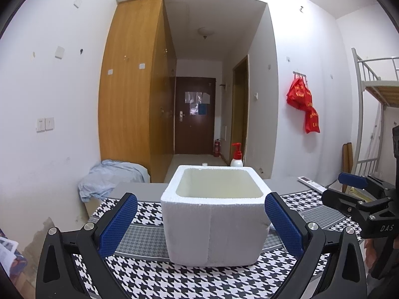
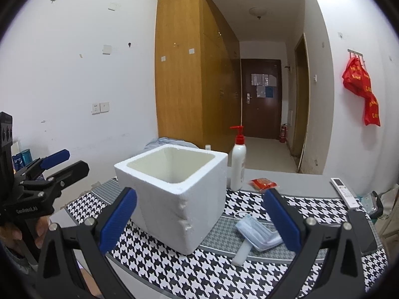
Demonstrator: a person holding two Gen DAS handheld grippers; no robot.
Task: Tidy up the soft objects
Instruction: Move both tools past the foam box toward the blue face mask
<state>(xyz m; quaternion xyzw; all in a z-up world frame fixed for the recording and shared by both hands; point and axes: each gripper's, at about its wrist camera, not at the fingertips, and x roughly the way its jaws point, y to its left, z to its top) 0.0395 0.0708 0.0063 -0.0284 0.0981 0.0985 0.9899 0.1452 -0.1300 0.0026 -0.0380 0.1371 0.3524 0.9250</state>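
Foam box (image 2: 174,194) upright on houndstooth counter (image 2: 311,209); one mask (image 2: 258,231) just right of it, beside one white strip (image 2: 242,251). One pump bottle (image 2: 238,160) behind. Left gripper (image 1: 200,224) and right gripper (image 2: 199,221): jaws apart, holding nothing.

A white pump bottle (image 2: 238,163) with a red pump stands beyond the jaws, between them in line; a red packet (image 2: 263,184) lies just past the right-hand jaw tip; a white remote (image 2: 345,192) rests farther right on the houndstooth cloth (image 2: 174,269) spread under the jaws.
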